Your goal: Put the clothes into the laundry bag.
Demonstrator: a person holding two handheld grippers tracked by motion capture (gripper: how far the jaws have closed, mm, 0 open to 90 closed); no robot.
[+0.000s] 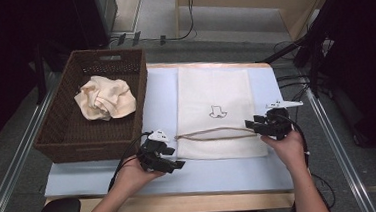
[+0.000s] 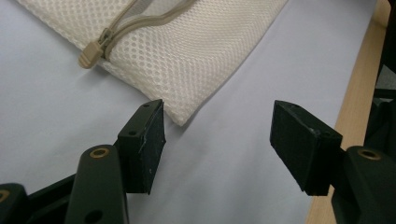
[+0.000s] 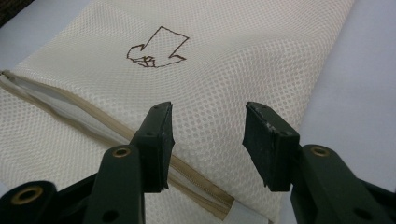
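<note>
A cream mesh laundry bag (image 1: 215, 109) lies flat on the pale blue table, with a small brown drawing (image 1: 217, 113) on it and a tan zipper (image 1: 215, 132) across its near part, partly unzipped. The bag's corner (image 2: 180, 116) and the zipper pull (image 2: 91, 52) show in the left gripper view. My left gripper (image 1: 172, 157) stands open just off the bag's near left corner. Over the bag's right edge by the zipper end (image 3: 205, 193), my right gripper (image 1: 250, 125) is open with nothing held. A crumpled cream cloth (image 1: 105, 97) lies in the basket.
A brown woven basket (image 1: 67, 132) stands at the table's left. The wooden table edge (image 1: 182, 201) runs along the front. Metal rails flank the table, and cables and dark stands sit on the floor to the right (image 1: 312, 42).
</note>
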